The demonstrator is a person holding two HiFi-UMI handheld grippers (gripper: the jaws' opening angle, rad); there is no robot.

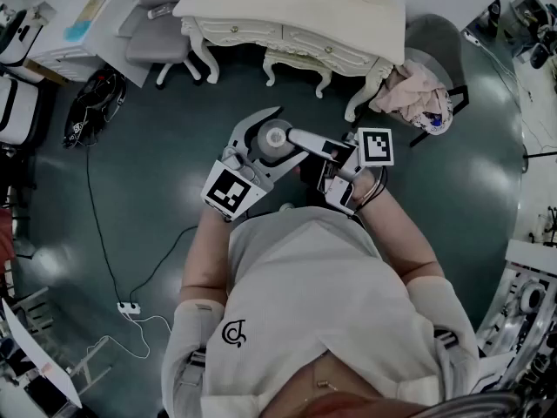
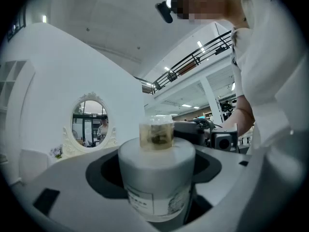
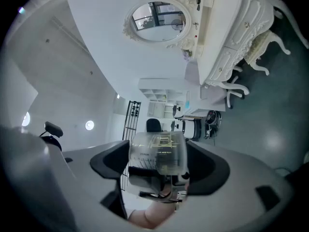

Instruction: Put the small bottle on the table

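I hold both grippers in front of my chest, above a dark floor. My left gripper is shut on a white bottle with a paper label, held upright. A small clear bottle with yellowish contents shows just above the white bottle's flat top; whether it stands on it or just behind it I cannot tell. In the right gripper view this small clear bottle lies between the jaws of my right gripper. They are open wide, one on each side of it. The ornate white table stands ahead.
A grey chair stands left of the table, and a chair with pink cloth to its right. A black bag and a cable with a power strip lie on the floor at my left.
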